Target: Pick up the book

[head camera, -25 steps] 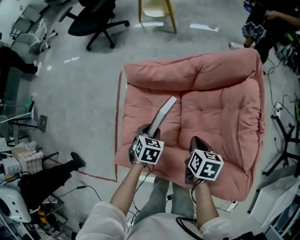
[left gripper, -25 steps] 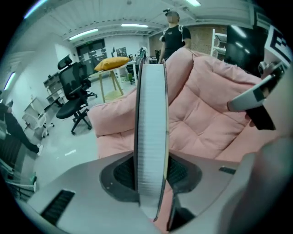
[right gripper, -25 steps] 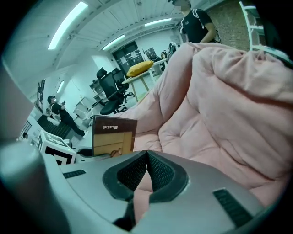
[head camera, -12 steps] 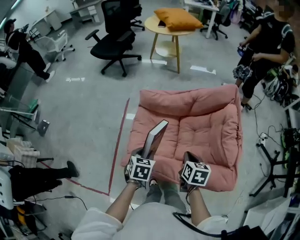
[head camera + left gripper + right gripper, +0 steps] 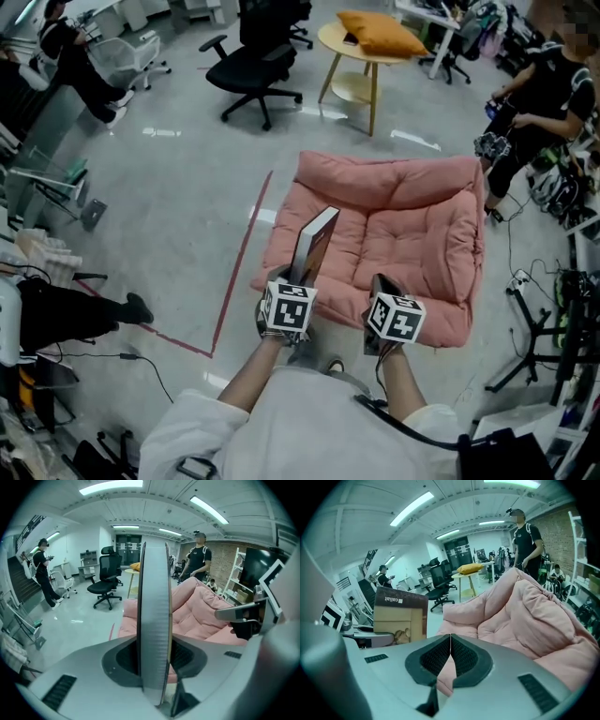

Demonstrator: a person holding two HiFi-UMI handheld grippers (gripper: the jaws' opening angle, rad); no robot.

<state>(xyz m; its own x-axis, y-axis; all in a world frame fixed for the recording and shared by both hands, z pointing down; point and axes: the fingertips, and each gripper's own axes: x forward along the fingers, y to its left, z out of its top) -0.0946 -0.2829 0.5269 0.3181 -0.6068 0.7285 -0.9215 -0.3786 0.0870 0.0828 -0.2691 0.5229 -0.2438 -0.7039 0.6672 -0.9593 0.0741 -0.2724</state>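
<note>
The book (image 5: 314,246) is clamped in the left gripper (image 5: 298,278), whose jaws press on its two covers near the lower end. It stands on edge and juts from the gripper toward 12 o'clock, page edges facing the left gripper view. In the right gripper view its cover shows a dark band on top with tan panels below. It hangs in the air over the near left edge of a pink quilted floor cushion (image 5: 412,234).

At 3 o'clock of the left gripper, well apart from the book, the right gripper (image 5: 380,286) hovers with its jaws pressed together on nothing. A red tape line (image 5: 239,272) runs along the floor at 9 o'clock of the cushion.

Farther out:
- At 12 o'clock stands a round wooden table (image 5: 354,49) with an orange pillow (image 5: 380,33) on it.
- At 11 o'clock stands a black office chair (image 5: 258,61).
- At 2 o'clock stands a person in dark clothes (image 5: 544,89).
</note>
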